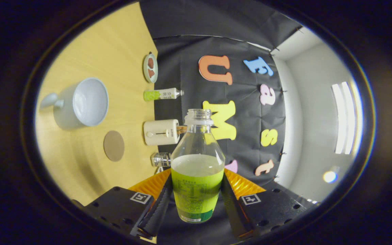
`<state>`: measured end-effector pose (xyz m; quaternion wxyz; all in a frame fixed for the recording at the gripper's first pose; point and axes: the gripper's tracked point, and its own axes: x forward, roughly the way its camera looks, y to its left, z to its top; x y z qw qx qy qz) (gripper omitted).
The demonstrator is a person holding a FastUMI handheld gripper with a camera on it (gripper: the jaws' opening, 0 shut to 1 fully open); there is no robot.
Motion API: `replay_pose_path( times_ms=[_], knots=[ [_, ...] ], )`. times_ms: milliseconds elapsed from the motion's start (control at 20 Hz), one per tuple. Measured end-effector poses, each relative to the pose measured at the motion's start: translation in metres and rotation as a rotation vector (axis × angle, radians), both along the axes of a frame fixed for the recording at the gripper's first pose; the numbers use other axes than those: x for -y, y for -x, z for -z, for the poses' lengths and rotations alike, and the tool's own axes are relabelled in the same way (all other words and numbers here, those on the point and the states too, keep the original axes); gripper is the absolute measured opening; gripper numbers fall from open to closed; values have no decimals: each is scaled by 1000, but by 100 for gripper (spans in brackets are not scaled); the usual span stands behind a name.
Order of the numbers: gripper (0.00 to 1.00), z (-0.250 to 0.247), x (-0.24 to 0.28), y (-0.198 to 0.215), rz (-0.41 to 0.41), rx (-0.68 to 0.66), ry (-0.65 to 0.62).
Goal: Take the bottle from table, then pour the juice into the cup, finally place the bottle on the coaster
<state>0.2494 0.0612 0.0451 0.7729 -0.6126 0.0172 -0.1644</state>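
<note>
My gripper (pixel 197 185) is shut on a clear bottle (pixel 197 146), both fingers pressing on its green-labelled lower half. The cap is off and pale green juice fills it to about the shoulder. My view is rolled, so the wooden table (pixel 90 44) runs up the left side, and the bottle's neck lies crosswise to the things standing on it. A white cup (pixel 90 101) with a handle stands on the table beyond the fingers to the left, its inside bare. A round brown coaster (pixel 113 145) lies between the cup and my left finger, nothing on it.
Along the table's back edge by the black cloth wall stand a small plate of food (pixel 150 68), a small green-labelled bottle (pixel 163 94), a cream toaster-like box (pixel 161 132) and a clear glass (pixel 161 159). The box and glass sit close to the held bottle.
</note>
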Motion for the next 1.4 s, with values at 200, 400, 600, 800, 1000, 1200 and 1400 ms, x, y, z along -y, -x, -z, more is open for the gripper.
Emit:
replay_pose_path(
  times_ms=[200, 400, 600, 800, 1000, 1200, 1400],
  knots=[
    [81, 22, -4, -8, -44, -4, -262],
    [81, 33, -1, -4, -48, -13, -463],
    [80, 24, -2, 2, -71, -13, -642],
    [80, 8, -10, 13, -106, -27, -835],
    [80, -23, -15, 16, -157, -4, -1038],
    [80, -44, -18, 0, -220, 36, -1111],
    [79, -37, -8, -25, -251, 84, -1164]
  ],
)
